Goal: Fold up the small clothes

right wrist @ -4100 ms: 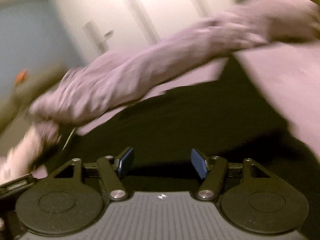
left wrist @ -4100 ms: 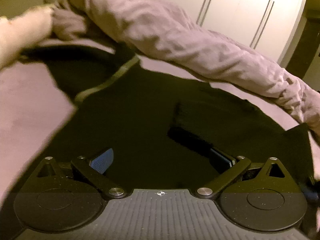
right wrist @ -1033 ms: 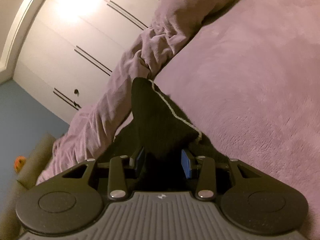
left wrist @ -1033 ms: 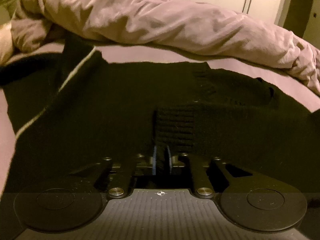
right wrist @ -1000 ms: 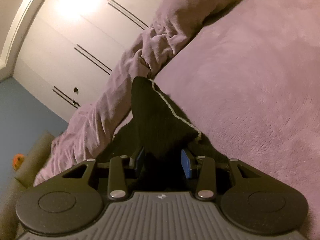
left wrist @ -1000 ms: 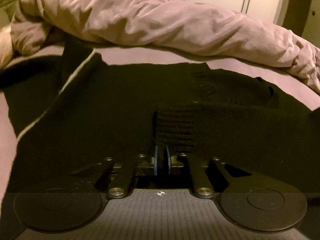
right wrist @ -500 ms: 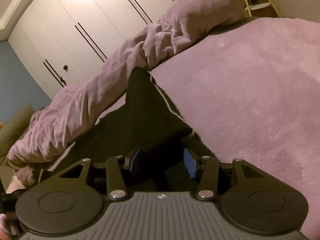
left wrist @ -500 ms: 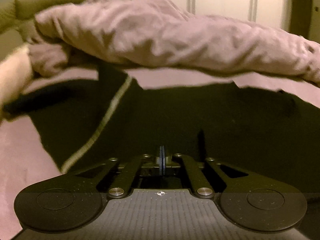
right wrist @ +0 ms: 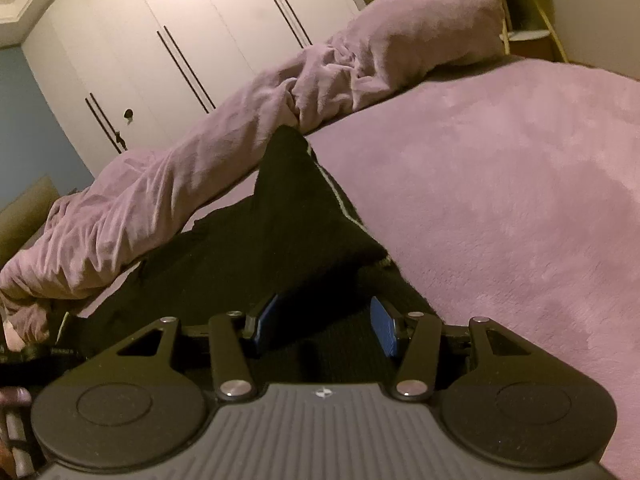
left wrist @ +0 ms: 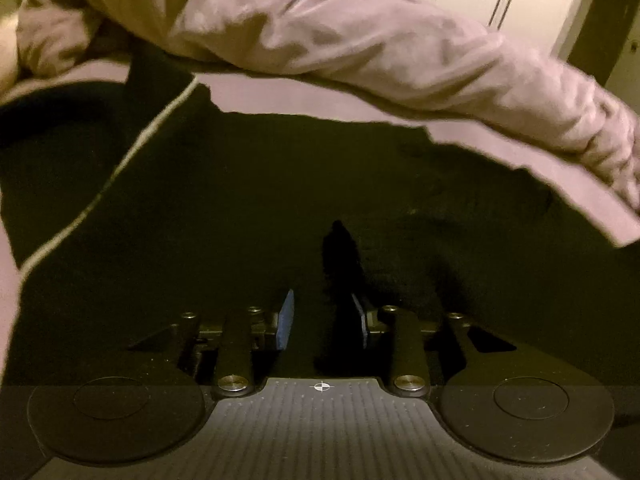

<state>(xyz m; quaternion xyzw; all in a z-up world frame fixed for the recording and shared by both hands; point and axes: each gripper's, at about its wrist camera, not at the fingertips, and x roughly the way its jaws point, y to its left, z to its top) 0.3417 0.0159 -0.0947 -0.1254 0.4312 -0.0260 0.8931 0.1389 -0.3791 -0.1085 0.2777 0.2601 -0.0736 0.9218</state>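
- The black garment (left wrist: 280, 200) lies spread over the purple bed cover (right wrist: 500, 200), reaching out ahead of both tongs.
- The left gripper (left wrist: 324, 320) is tilted down over the cloth, its jaws opening; a dark upright fold of the garment stands between the blue pads (left wrist: 285, 320), close against the right-hand one, though whether it touches is hard to tell in the gloom.
- The right gripper (right wrist: 324, 322) has its jaws parted, with black cloth lying between and beneath the pads but not pinched.
- A pale seam line (left wrist: 112, 176) runs off ahead and to the left of the left tongs.
- A rumpled purple duvet (left wrist: 340, 40) is heaped beyond the garment, white wardrobe doors (right wrist: 180, 40) behind it.
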